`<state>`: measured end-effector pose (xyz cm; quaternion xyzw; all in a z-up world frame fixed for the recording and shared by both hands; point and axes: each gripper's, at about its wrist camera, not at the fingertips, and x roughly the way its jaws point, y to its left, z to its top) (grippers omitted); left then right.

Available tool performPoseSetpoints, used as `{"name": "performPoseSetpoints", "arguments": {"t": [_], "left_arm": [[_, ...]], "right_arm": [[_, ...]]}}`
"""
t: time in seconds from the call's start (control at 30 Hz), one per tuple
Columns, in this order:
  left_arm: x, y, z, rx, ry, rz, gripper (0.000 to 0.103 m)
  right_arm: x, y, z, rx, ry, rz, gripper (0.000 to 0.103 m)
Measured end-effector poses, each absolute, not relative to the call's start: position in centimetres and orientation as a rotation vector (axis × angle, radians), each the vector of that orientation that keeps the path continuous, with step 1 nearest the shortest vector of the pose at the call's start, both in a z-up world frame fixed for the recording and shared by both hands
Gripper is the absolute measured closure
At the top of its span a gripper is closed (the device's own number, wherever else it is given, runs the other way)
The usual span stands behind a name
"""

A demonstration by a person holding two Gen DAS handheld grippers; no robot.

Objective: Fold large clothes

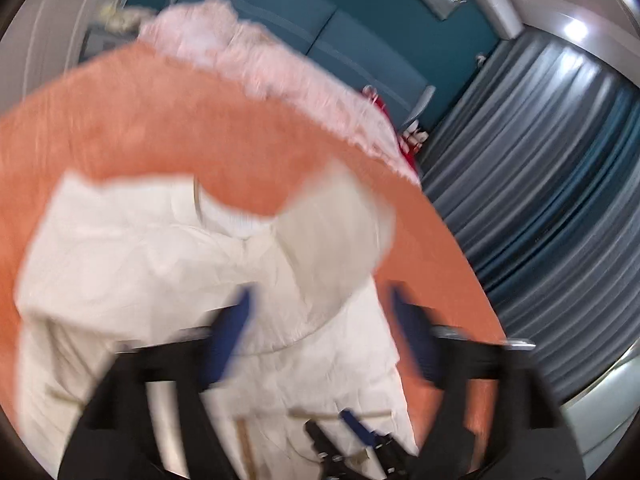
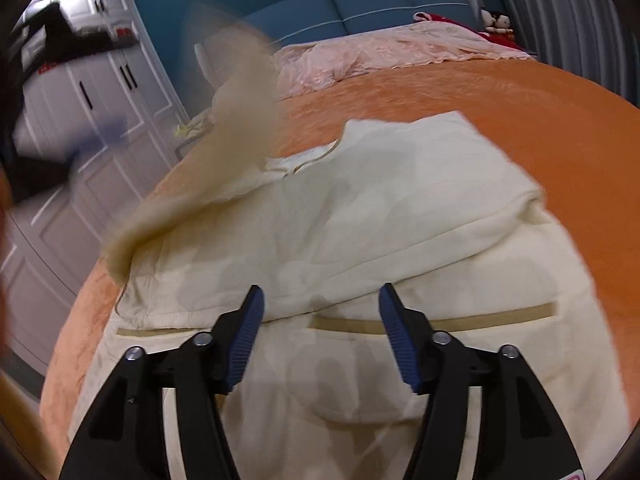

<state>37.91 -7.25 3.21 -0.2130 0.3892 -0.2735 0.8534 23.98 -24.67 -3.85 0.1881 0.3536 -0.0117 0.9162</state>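
Note:
A large cream garment (image 2: pixel 360 220) with tan pocket strips lies spread on the orange bedspread (image 2: pixel 480 92). Its right sleeve is folded across the body; its left sleeve (image 2: pixel 240 120) is in the air, blurred. My right gripper (image 2: pixel 320 296) is open and empty above the garment's lower middle. My left gripper (image 1: pixel 320 300) is open and empty above the same garment (image 1: pixel 160 248); that view is motion-blurred. The left gripper also shows in the right wrist view (image 2: pixel 100 132) as a blur at the left. The right gripper shows low in the left wrist view (image 1: pixel 352 432).
A pink blanket (image 2: pixel 380 48) lies bunched at the head of the bed before a blue headboard (image 2: pixel 380 0). Red items and a soft toy (image 2: pixel 496 20) sit at the far right. White cupboards (image 2: pixel 104 92) stand left; grey curtains (image 1: pixel 540 160) hang right.

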Motion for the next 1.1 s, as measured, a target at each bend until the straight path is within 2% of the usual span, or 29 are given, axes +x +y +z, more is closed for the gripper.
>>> {"name": "performPoseSetpoints", "arguments": {"t": [0.17,0.37,0.57,0.67,0.7,0.73,0.77,0.8,0.9,0.93,1.0,1.1], "left_arm": [[38.9,-3.1,-2.0,-0.612,0.897,-0.489,0.018],[41.1,7.7,-5.1,-0.804,0.91,-0.279,0.018],[42.6,12.9,-8.8,-0.897,0.966,-0.166,0.019],[42.1,13.6,-10.7,-0.925,0.983,-0.129,0.029],[42.0,13.7,-11.1,-0.919,0.989,-0.121,0.038],[42.2,13.5,-11.0,-0.908,0.992,-0.116,0.048],[42.3,13.4,-10.8,-0.887,0.993,-0.112,0.053],[42.5,13.4,-10.6,-0.862,0.995,-0.106,0.063],[42.6,13.5,-9.6,-0.799,0.983,-0.097,0.084],[42.4,13.6,-9.1,-0.775,0.97,-0.1,0.087],[41.8,13.6,-8.3,-0.737,0.95,-0.107,0.089],[41.1,12.7,-8.5,-0.631,0.95,-0.092,0.091]], "right_arm": [[24.1,-27.8,-2.0,0.417,0.692,-0.035,0.033],[27.8,-30.8,-1.5,0.531,0.674,-0.081,0.033],[33.1,-31.4,-4.1,0.57,0.764,-0.129,0.032],[34.6,-31.1,-5.5,0.582,0.816,-0.152,0.032],[34.9,-30.6,-5.6,0.571,0.821,-0.147,0.041],[35.0,-30.2,-5.3,0.557,0.816,-0.137,0.055],[35.2,-29.9,-4.8,0.55,0.815,-0.105,0.086],[35.0,-29.7,-3.9,0.567,0.796,-0.07,0.093],[32.3,-29.4,-0.3,0.573,0.664,-0.016,0.094],[30.8,-29.1,1.3,0.544,0.615,0.0,0.094],[28.8,-28.8,2.6,0.492,0.579,0.014,0.094],[27.7,-27.8,0.6,0.345,0.662,-0.041,0.094]]}}
